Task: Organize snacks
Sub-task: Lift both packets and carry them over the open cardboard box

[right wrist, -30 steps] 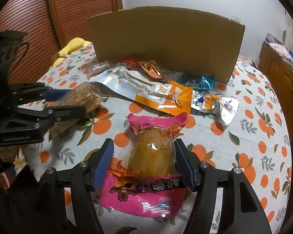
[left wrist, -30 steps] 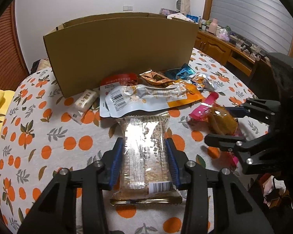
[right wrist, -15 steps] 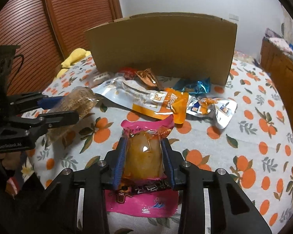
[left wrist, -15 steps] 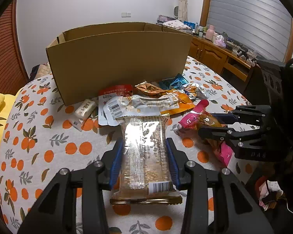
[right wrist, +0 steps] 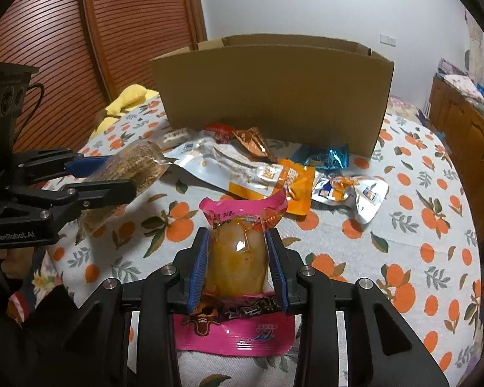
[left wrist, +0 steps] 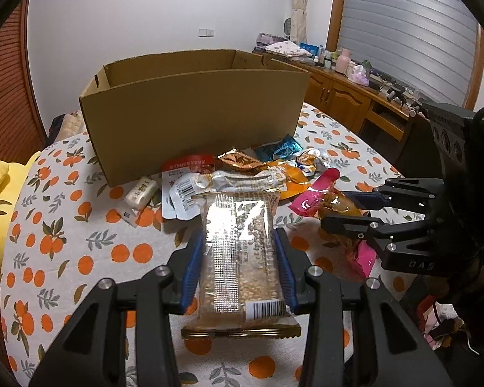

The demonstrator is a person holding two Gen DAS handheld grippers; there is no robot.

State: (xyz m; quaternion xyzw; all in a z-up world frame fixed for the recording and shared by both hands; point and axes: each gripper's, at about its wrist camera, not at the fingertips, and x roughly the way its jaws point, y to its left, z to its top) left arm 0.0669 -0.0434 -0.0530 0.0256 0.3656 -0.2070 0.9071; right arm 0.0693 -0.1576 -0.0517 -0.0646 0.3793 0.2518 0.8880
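Above the tabletop [left wrist: 64,225], the left claw [left wrist: 240,258] pinches a clear grain bar [left wrist: 240,251], while only the right wrist view shows the right claw [right wrist: 237,267] pinching a pink-edged pouch [right wrist: 237,258] head-on.

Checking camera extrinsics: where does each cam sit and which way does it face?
Left wrist: on the left gripper, aimed down across the table at the cardboard box; own jaws clamp the grain bar; right gripper at right.
Right wrist: on the right gripper, facing the same box; jaws clamp the pink pouch; left gripper at left.
Shared: box, snack pile, both grippers.
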